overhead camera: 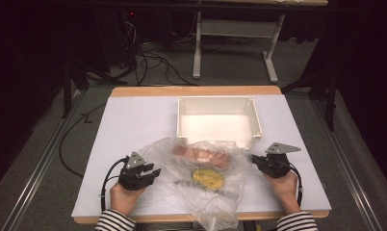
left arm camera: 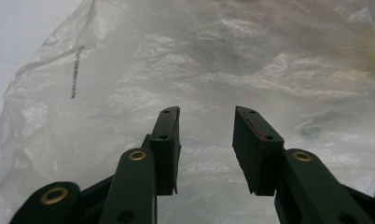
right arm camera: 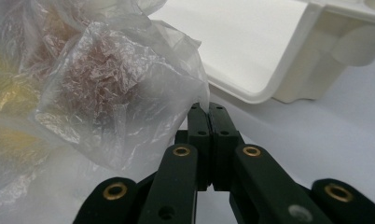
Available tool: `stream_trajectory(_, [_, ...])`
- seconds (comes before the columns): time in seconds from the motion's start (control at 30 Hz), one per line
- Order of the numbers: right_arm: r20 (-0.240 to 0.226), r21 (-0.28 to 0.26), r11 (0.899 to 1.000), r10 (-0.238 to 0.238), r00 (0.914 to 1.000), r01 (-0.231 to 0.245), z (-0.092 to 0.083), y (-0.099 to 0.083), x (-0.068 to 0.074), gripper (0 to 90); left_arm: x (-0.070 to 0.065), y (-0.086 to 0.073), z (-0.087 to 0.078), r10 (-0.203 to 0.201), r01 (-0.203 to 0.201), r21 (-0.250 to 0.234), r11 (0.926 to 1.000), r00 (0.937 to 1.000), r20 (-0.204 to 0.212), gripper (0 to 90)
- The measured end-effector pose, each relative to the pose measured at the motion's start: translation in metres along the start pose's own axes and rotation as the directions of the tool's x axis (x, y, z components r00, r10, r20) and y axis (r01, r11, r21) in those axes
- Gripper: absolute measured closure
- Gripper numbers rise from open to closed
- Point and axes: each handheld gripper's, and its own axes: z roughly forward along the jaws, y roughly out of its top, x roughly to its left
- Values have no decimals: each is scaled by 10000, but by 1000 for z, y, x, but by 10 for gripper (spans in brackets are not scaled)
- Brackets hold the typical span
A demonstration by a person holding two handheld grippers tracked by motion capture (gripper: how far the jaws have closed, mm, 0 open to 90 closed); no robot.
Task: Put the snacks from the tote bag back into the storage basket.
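Note:
A crumpled clear plastic bag (overhead camera: 170, 161) lies on the white table near its front edge. Inside it are a reddish-brown item (overhead camera: 201, 155) and a round yellow item (overhead camera: 207, 178). My left gripper (overhead camera: 155, 172) rests at the bag's left edge, its jaws apart over the film (left arm camera: 199, 56) with nothing pinched between them (left arm camera: 206, 116). At the bag's right edge, my right gripper (overhead camera: 255, 159) has its jaws together (right arm camera: 208, 106). The edge of the film (right arm camera: 106, 84) runs down into its tips.
A white rectangular tray (overhead camera: 182, 120) stands just behind the bag, its rim (right arm camera: 269, 88) close to my right gripper. A short dark beaded line (left arm camera: 75, 74) marks the bag. Bare tabletop (overhead camera: 124, 125) lies at the left. Cables and a table frame are on the floor beyond.

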Motion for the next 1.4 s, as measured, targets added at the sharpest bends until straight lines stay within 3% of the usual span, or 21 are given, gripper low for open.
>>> stream_trajectory(0.07, [64, 19, 10000, 5, 10000, -5, -1, 0, -1, 897, -3, 1, 0, 204, -204, -50, 9998, 9998, 7, 613])
stream_trajectory(0.2, [196, 111, 9999, 48, 9998, -50, 1, -2, -2, 891, -13, 5, -2, 1016, -1034, -155, 9945, 9910, -871, 492])
stream_trajectory(0.27, [245, 72, 10000, 17, 9997, -19, 2, -2, -1, 886, -13, 9, -5, 1051, -1095, -387, 9932, 9892, -1017, 438])
stream_trajectory(0.4, [235, 88, 9999, 75, 9997, -77, 0, -2, 0, 861, -7, 18, -12, 842, -932, -735, 9929, 9896, -1167, 383])
stream_trajectory(0.53, [208, 8, 9998, 200, 9996, -200, -3, -2, 0, 761, 0, 24, -19, 650, -778, -979, 9922, 9897, -1276, 368])
stream_trajectory(0.6, [300, -106, 9994, 328, 9990, -324, -6, -1, 1, 673, 6, 26, -21, 535, -657, -926, 9935, 9903, -1286, 367])
stream_trajectory(0.73, [370, -685, 9956, 659, 9971, -633, -17, 0, 6, 605, 21, 29, -17, 75, -162, -613, 9980, 9901, -1400, 352])
stream_trajectory(0.83, [500, -888, 9952, 461, 9977, -415, -26, 3, 13, 578, 29, 28, -11, -119, 60, -428, 9991, 9902, -1389, 350])
stream_trajectory(0.9, [533, -1096, 9938, 242, 9983, -182, -33, 7, 20, 566, 33, 25, -6, -316, 270, -406, 9988, 9926, -1170, 363])
stream_trajectory(0.97, [616, -1257, 9921, 57, 9981, 21, -39, 12, 28, 558, 33, 20, -4, -247, 188, -457, 9988, 9907, -1336, 405])
stream_trajectory(1.07, [709, -1472, 9886, -210, 9973, 313, -45, 17, 40, 551, 34, 15, 1, -351, 311, -332, 9990, 9914, -1262, 432])
stream_trajectory(1.17, [481, -1448, 9884, -396, 9981, 462, -46, 20, 48, 540, 35, 10, 7, -519, 514, -77, 9986, 9931, -1047, 464])
stream_trajectory(1.4, [-111, -1227, 9872, -1039, 9945, 1018, -36, 20, 68, 515, 30, 4, 16, -422, 441, 279, 9986, 9968, -679, 555])
